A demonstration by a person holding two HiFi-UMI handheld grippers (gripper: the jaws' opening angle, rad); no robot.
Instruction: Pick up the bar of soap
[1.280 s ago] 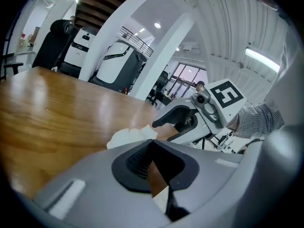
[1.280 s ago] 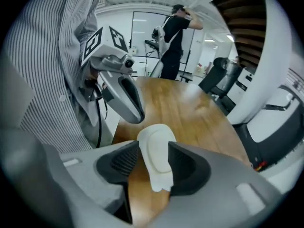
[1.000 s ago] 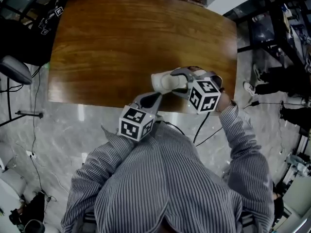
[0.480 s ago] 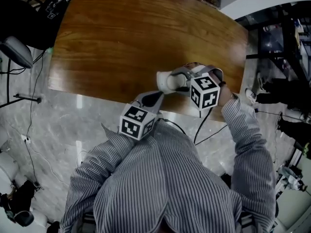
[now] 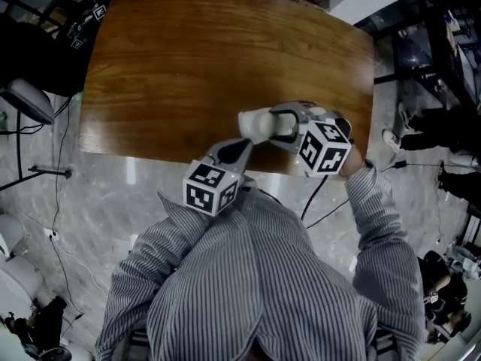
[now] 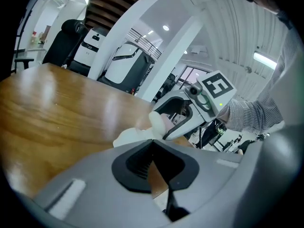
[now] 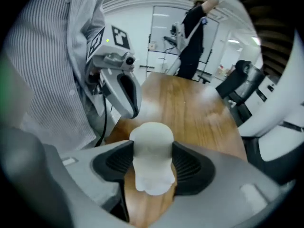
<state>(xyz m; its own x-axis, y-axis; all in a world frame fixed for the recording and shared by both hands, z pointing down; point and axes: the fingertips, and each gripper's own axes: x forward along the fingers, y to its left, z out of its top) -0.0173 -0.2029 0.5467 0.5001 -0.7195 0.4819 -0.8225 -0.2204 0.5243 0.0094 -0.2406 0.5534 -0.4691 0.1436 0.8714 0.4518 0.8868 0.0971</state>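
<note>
The bar of soap [image 5: 254, 124] is a pale, rounded white lump. My right gripper [image 5: 279, 126] is shut on it, holding it just above the brown wooden table [image 5: 195, 59] near the front edge. In the right gripper view the soap [image 7: 151, 160] sits squeezed between both dark pads, its rounded end sticking out past them. My left gripper [image 5: 234, 151] hovers at the table's front edge, just left of and below the soap, with its jaws pressed together and nothing in them. The left gripper view shows the soap [image 6: 142, 131] ahead, held by the right gripper [image 6: 178, 120].
Black office chairs [image 5: 26, 59] stand at the table's left side. Cables [image 5: 316, 190] hang from the right gripper over the grey marble floor [image 5: 83, 216]. Dark equipment and a person's legs [image 5: 428, 126] are to the right of the table.
The right gripper with the soap has stayed near the table's front edge, shifting only slightly. The head view has swayed a little. The left gripper keeps its place.
</note>
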